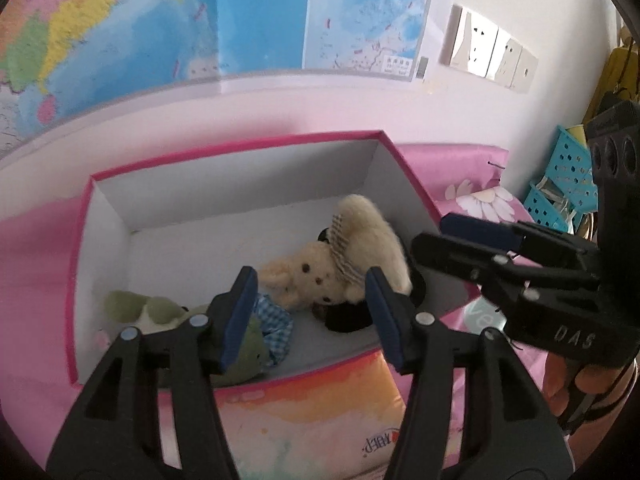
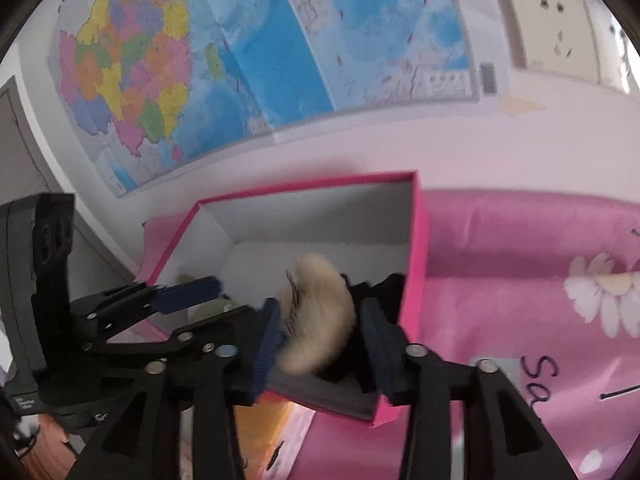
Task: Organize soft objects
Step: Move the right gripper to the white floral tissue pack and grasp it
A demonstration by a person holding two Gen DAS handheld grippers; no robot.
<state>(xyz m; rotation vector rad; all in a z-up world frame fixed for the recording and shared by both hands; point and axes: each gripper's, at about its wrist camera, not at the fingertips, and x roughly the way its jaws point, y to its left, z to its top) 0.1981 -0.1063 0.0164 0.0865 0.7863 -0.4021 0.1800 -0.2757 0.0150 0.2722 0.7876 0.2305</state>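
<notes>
A pink box (image 1: pixel 224 152) with white walls sits on a pink floral bedspread (image 2: pixel 520 240). Inside lie a cream plush bunny (image 1: pixel 320 268) at 3 o'clock and a green plush toy (image 1: pixel 160 312) at 8 o'clock. Both the left gripper (image 1: pixel 312 312) and right gripper (image 2: pixel 320 332) hang released above them. A map (image 2: pixel 240 60) covers the wall behind.

Cream plush bear (image 1: pixel 320 276): lay on its back inside pink box (image 1: pixel 240 148); green plush toy (image 1: pixel 160 312) at its eight o'clock.

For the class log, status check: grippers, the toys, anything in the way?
Left gripper open, empty. Right gripper open around cream bear. Bear and green toy in pink box. Nothing in the way.
</notes>
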